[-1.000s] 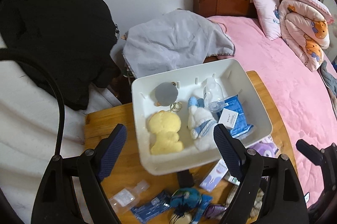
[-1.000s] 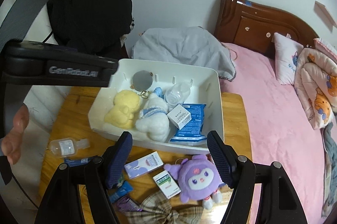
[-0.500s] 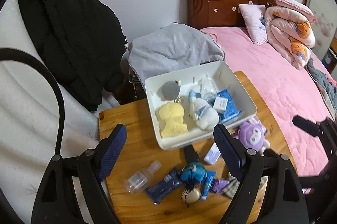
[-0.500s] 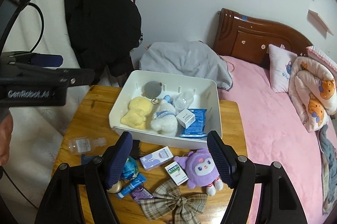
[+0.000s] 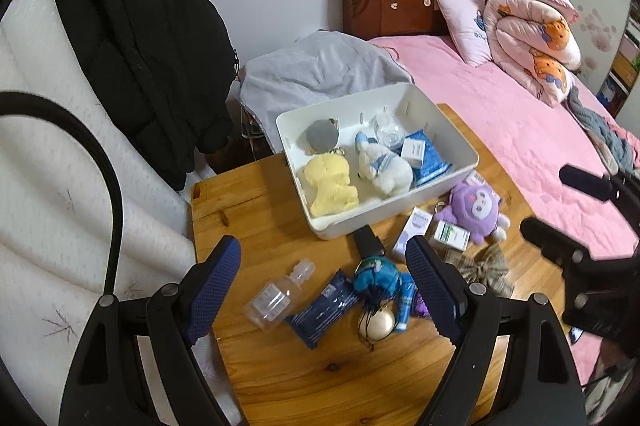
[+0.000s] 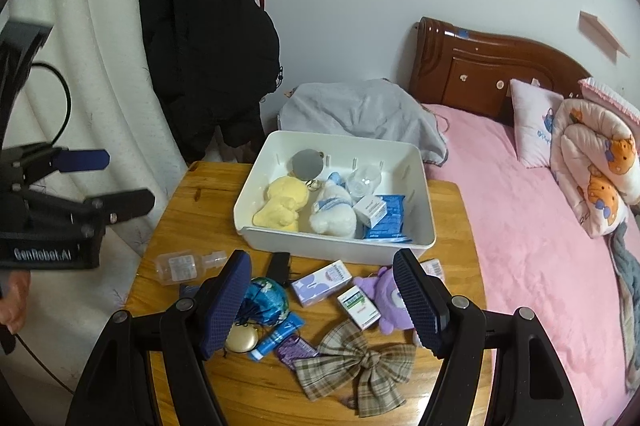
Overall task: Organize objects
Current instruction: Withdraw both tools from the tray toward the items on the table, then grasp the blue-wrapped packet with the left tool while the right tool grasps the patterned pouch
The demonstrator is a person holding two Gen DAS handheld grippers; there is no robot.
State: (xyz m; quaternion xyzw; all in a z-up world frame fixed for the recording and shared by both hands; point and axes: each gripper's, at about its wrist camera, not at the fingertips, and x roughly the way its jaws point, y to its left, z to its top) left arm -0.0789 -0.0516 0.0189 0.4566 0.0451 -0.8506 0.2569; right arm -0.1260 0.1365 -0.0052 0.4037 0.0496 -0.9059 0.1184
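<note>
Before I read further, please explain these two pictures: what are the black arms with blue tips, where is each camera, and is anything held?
They are two hand-held grippers, not robot arms. Each carries a camera looking along its fingers. One view shows the left gripper, the other the right gripper. Both are open and hold nothing. Below is a wooden table with a white bin containing a yellow plush and a white plush. Outside lie a purple plush, a plaid bow and a clear bottle.

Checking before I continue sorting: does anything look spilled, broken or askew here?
Nothing spilled or broken. The clear bottle lies on its side on the wooden table; the white bin sits angled to the table edges.
</note>
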